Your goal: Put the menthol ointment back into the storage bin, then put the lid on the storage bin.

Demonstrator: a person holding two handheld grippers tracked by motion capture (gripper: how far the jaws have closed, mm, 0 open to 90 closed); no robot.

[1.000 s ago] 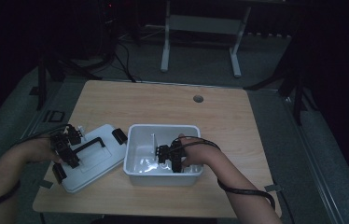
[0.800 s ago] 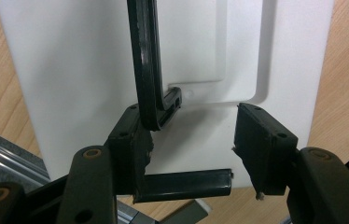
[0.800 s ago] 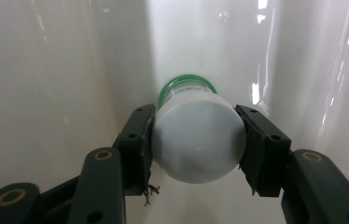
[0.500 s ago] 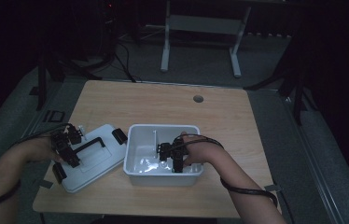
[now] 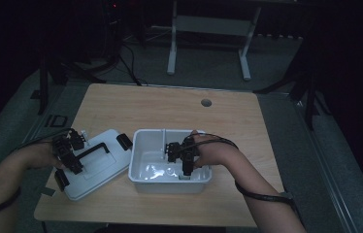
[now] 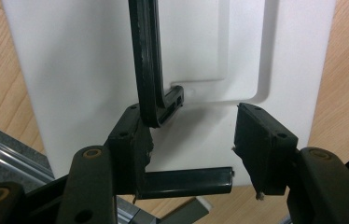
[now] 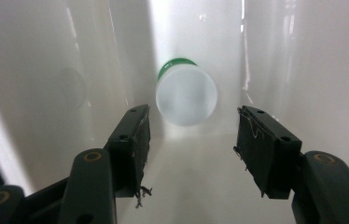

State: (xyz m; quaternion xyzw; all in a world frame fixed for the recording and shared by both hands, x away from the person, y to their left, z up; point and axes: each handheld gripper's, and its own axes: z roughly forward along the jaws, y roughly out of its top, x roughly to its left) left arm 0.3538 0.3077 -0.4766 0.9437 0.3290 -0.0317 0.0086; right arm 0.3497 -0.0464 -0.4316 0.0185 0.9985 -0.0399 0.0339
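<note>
A white plastic bin [image 5: 136, 167] sits near the front of the wooden table. My right gripper [image 5: 184, 175] reaches down into it, open. In the right gripper view a white bottle with a green band [image 7: 186, 95] lies on the bin floor [image 7: 200, 186] just beyond the open gripper [image 7: 190, 140], not touched. The bin's white lid [image 5: 101, 167] lies to the left with a black handle [image 5: 92, 149] and black latches [image 5: 124, 141]. My left gripper [image 5: 75, 162] hovers over the lid, open. In the left gripper view the handle [image 6: 147, 60] passes by the left jaw of that gripper [image 6: 190, 140].
The table [image 5: 170, 109] has a round cable hole [image 5: 206, 102] at the back. A desk frame [image 5: 208, 29] and cables [image 5: 131, 63] stand on the dark floor behind. A cable [image 5: 262, 196] trails from the right hand over the table's front right.
My right gripper has dipped deeper into the bin toward its front wall. The left gripper has barely shifted over the lid.
</note>
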